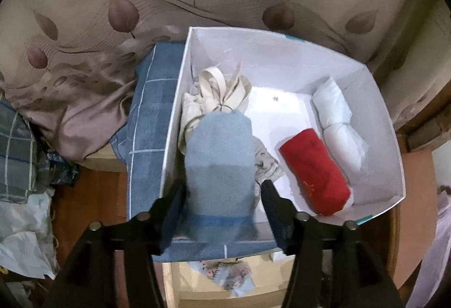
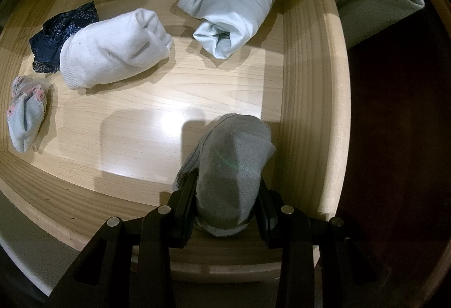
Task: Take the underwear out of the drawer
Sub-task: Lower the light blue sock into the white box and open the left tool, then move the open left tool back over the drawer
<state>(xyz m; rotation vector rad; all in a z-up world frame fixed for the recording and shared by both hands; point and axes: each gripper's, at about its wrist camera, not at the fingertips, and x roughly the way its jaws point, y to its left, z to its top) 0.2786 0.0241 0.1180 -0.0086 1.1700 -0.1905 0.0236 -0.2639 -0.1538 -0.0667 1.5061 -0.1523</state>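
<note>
A wooden drawer (image 2: 169,116) is seen holding rolled underwear, and a grey roll (image 2: 228,181) is clamped in the right gripper (image 2: 227,201) above its floor. Over a white box (image 1: 389,139), a blue roll (image 1: 220,161) is framed by the left gripper (image 1: 222,195), whose jaws are spread wide and not pressing it.

Leaf-patterned bedspread (image 1: 84,12) behind; blue checked cloth (image 1: 149,122) beside it — wooden floor (image 1: 93,195) below.

The left tool (image 1: 222,195) was tilted steeply downward over the white box (image 1: 389,139), jaws spread, pads clear of the blue roll (image 1: 220,161) between them. The right tool (image 2: 227,195) pointed straight down, jaws clamped on a grey roll (image 2: 231,167).
</note>
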